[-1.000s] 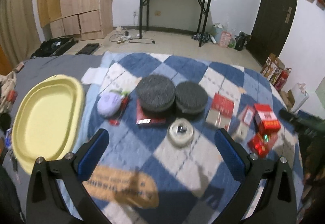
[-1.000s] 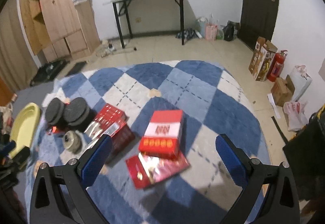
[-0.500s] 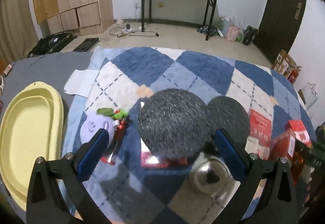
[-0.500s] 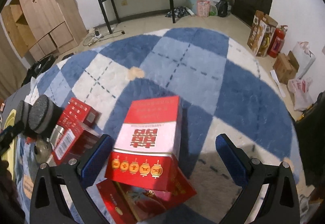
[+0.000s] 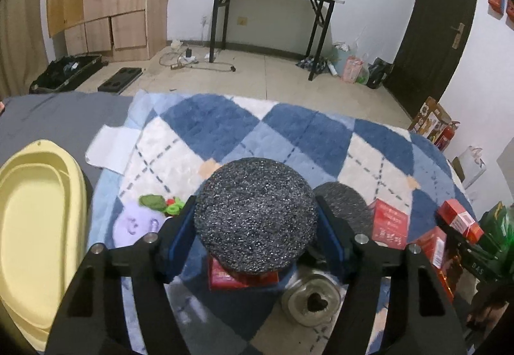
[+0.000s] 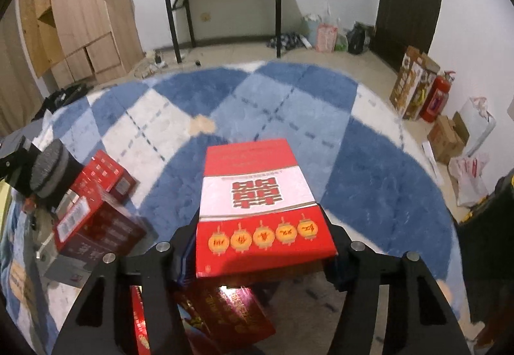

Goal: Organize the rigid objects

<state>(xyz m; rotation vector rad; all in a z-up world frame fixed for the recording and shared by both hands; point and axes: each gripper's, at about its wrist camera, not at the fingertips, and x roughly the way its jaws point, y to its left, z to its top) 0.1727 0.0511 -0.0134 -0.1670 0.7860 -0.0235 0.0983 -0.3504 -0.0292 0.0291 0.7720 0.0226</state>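
A round dark grey foam disc (image 5: 255, 220) sits between the blue pads of my left gripper (image 5: 255, 226). Its jaws are closing and both pads touch the disc's rim. The disc rests on a flat red packet (image 5: 225, 277), with a second grey disc (image 5: 345, 207) just right of it. My right gripper (image 6: 260, 236) is shut on a red and white box (image 6: 257, 194) with lantern prints. That box is held above flat red packets (image 6: 231, 313) on the blue checked rug (image 6: 369, 168).
A yellow oval tray (image 5: 35, 220) lies at the left, on the grey cover. A purple plush (image 5: 133, 223), a glass jar (image 5: 310, 297) and more red boxes (image 5: 390, 223) lie around the discs. Other red boxes (image 6: 99, 226) lie left of the held box.
Both grippers came forward and down over their objects. The left jaws narrowed onto the grey disc. The right jaws shut on the red and white box.
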